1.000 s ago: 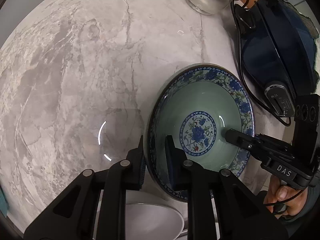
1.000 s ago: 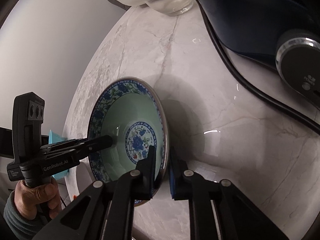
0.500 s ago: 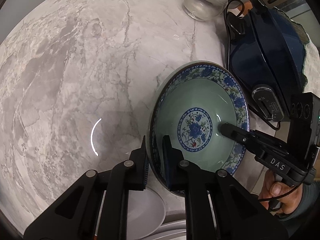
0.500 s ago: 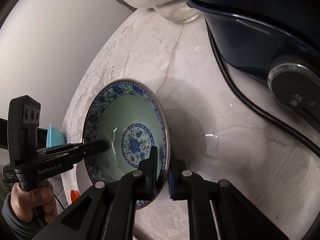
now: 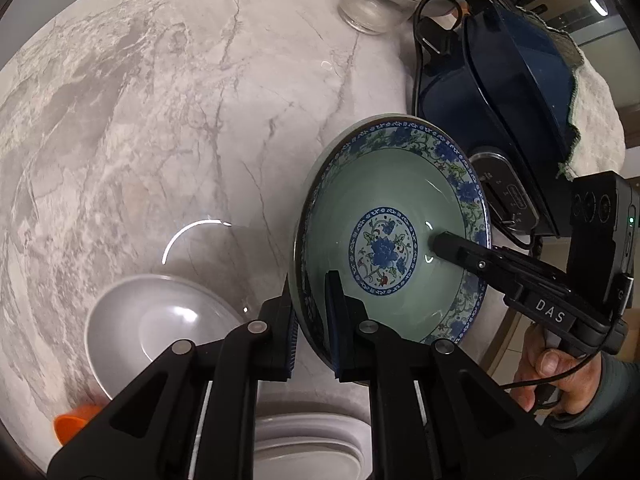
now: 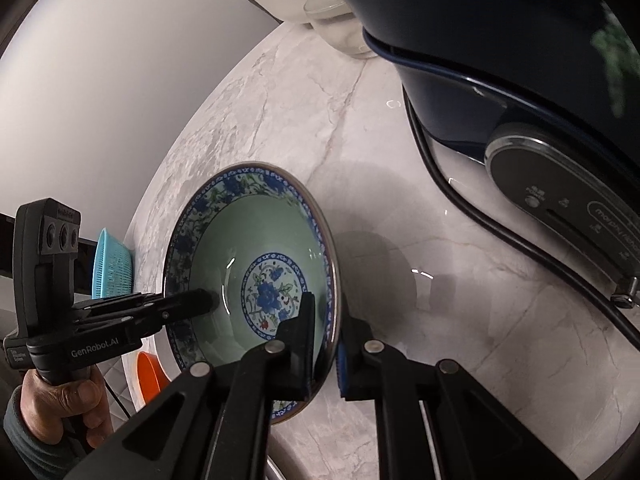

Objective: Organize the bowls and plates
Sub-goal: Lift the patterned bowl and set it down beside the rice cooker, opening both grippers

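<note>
Green floral bowl (image 5: 384,240) rim clamped by both tools: left (image 5: 310,316), right (image 6: 324,340).

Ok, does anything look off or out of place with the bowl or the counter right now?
Nothing looks spilled or broken. The floral bowl is tilted steeply, off the marble counter, with the left gripper and right gripper each clamped on its rim. A black power cord trails across the counter nearby.

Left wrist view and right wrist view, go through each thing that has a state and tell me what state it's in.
Floral bowl: lifted, tilted, gripped at opposite rims.
Left hand-held gripper: shut on the floral bowl's rim.
Right hand-held gripper: shut on the floral bowl's rim.
Grey bowl: upright on the marble counter, empty.
White plate: lying flat, partly hidden.
Glass: upright, looks empty.
</note>
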Demonstrator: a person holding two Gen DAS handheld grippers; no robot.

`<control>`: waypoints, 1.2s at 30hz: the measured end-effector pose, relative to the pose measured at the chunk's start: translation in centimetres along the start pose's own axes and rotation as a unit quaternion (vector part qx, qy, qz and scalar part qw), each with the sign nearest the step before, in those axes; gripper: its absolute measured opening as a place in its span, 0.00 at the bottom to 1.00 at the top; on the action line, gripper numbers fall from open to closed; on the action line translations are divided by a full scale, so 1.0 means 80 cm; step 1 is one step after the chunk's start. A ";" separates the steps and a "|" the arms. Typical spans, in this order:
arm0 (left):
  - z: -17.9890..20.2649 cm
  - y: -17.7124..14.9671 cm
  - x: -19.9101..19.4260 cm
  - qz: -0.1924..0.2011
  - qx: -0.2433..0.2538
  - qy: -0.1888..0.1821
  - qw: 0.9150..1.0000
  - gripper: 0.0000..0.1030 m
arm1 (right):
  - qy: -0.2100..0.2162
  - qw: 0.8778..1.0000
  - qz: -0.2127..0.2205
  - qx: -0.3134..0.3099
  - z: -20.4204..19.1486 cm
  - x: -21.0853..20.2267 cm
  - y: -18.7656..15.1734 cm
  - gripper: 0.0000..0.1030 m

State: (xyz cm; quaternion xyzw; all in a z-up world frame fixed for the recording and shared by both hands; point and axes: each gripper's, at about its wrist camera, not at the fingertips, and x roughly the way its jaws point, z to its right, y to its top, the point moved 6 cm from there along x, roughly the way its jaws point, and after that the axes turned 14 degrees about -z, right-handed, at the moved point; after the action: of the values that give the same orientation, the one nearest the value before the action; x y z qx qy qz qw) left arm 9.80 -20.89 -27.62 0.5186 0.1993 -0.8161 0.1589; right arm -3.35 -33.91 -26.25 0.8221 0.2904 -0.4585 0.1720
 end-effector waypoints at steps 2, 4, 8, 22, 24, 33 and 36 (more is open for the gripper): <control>0.012 -0.017 0.005 -0.001 0.000 -0.007 1.000 0.10 | -0.003 1.000 -0.006 -0.009 0.002 -0.007 -0.007 0.10; 0.023 -0.035 0.012 -0.005 -0.002 -0.016 1.000 0.11 | -0.005 1.000 -0.013 -0.013 0.008 -0.012 -0.017 0.10; 0.045 -0.068 0.030 -0.012 -0.007 -0.029 0.999 0.11 | -0.008 0.999 -0.032 -0.012 0.025 -0.019 -0.042 0.10; 0.090 -0.103 0.097 -0.031 -0.004 -0.015 0.999 0.12 | -0.018 0.998 -0.061 0.019 0.090 -0.015 -0.104 0.10; 0.089 -0.100 0.100 -0.030 -0.004 -0.010 1.000 0.12 | -0.021 0.998 -0.063 0.015 0.091 -0.013 -0.106 0.10; 0.089 -0.096 0.111 -0.029 -0.002 -0.003 1.000 0.12 | -0.027 0.997 -0.066 0.013 0.100 -0.005 -0.105 0.10; 0.089 -0.098 0.108 -0.016 -0.009 0.001 1.000 0.13 | -0.026 0.997 -0.069 0.014 0.103 -0.004 -0.105 0.10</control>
State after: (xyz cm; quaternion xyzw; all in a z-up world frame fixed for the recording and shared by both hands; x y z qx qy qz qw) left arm -2.98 -18.04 -31.48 0.5149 0.2151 -0.8161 0.1502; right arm -14.23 -32.06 -30.44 0.7906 0.3351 -0.4943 0.1356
